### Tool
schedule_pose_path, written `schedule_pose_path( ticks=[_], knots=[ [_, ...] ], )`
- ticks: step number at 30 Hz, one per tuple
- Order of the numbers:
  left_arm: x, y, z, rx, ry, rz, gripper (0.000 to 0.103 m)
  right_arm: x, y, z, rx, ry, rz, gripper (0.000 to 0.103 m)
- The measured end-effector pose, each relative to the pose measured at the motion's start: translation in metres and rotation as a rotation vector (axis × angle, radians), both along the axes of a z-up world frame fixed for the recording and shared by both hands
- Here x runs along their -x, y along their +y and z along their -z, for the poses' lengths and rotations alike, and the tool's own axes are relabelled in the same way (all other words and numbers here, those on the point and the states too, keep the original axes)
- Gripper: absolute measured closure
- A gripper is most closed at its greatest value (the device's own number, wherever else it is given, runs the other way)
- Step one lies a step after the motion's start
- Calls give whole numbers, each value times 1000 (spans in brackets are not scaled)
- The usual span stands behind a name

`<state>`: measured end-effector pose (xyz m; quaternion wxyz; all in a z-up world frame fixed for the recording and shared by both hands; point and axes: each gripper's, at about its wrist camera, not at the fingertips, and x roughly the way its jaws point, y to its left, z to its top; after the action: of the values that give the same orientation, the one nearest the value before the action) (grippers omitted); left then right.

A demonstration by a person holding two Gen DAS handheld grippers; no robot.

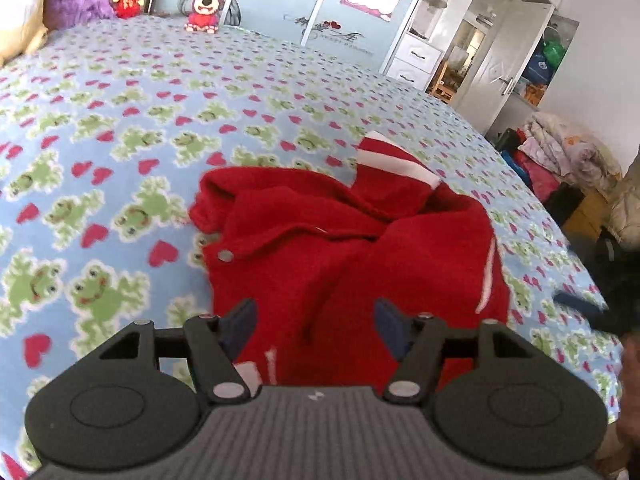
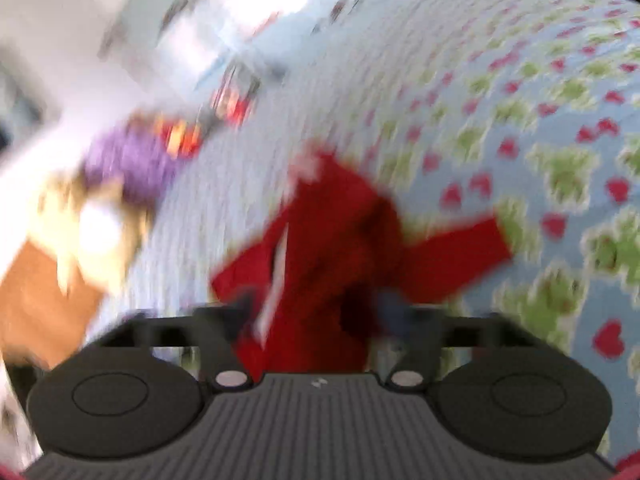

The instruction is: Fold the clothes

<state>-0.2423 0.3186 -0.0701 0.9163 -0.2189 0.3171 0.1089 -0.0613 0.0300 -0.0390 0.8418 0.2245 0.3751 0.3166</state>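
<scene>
My left gripper (image 1: 316, 320) and right gripper (image 2: 316, 312) both gape empty above the rumpled red jacket (image 1: 344, 240) on the bed (image 1: 120, 140).

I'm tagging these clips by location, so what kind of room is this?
Most likely a home bedroom. A bed covered by a blue frog-and-heart print blanket fills the view, plush toys such as a brown-and-pink teddy bear sit at its far edge, and a white wardrobe with drawers stands behind.
</scene>
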Motion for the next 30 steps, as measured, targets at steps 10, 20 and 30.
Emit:
schedule_pose_path(
  ticks=[10, 20, 30],
  knots=[
    [16, 16, -24, 1, -24, -66, 33, -66, 104, 49, 120, 165, -101, 79],
    [-11, -16, -60, 39, -150, 94, 22, 139, 82, 71, 242, -190, -515, 83],
    [-97, -46, -12, -9, 94, 123, 57, 129, 29, 39, 120, -144, -380, 43]
  ],
)
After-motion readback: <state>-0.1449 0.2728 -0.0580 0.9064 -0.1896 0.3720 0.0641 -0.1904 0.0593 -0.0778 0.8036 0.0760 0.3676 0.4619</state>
